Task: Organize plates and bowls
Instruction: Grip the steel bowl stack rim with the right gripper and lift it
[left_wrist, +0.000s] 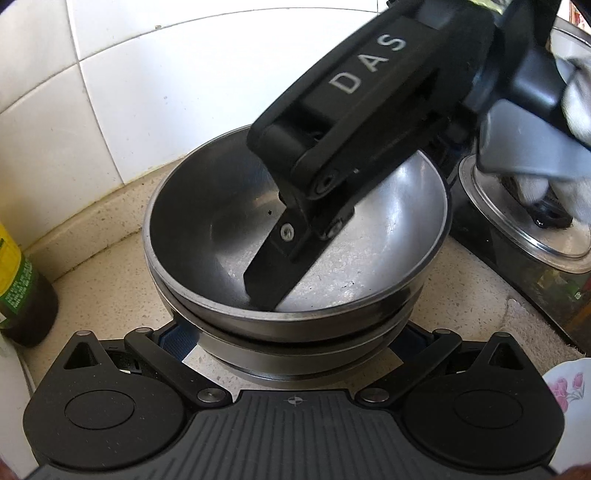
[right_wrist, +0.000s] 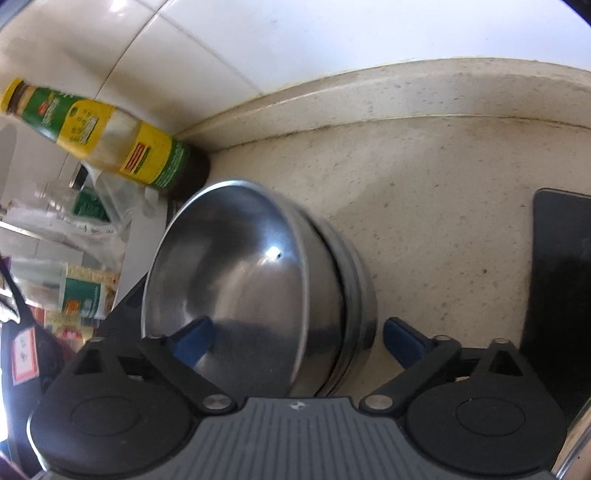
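A stack of nested steel bowls (left_wrist: 229, 236) stands on the beige counter by the tiled wall. It also shows in the right wrist view (right_wrist: 240, 280). My left gripper (left_wrist: 291, 341) is open, its blue-padded fingers either side of the stack's base. My right gripper (right_wrist: 295, 338) is open: one finger (right_wrist: 192, 339) reaches inside the top bowl, the other finger (right_wrist: 402, 343) is outside the stack's wall. In the left wrist view the right gripper's black body (left_wrist: 354, 122) leans over the bowl and one finger (left_wrist: 273, 273) dips inside.
A yellow-green labelled bottle (right_wrist: 110, 136) stands in the wall corner, also at the left edge (left_wrist: 18, 280). A steel pot with a glass lid (left_wrist: 524, 236) is at the right. A floral plate's rim (left_wrist: 569, 391) shows at lower right. A black flat object (right_wrist: 557, 295) lies right.
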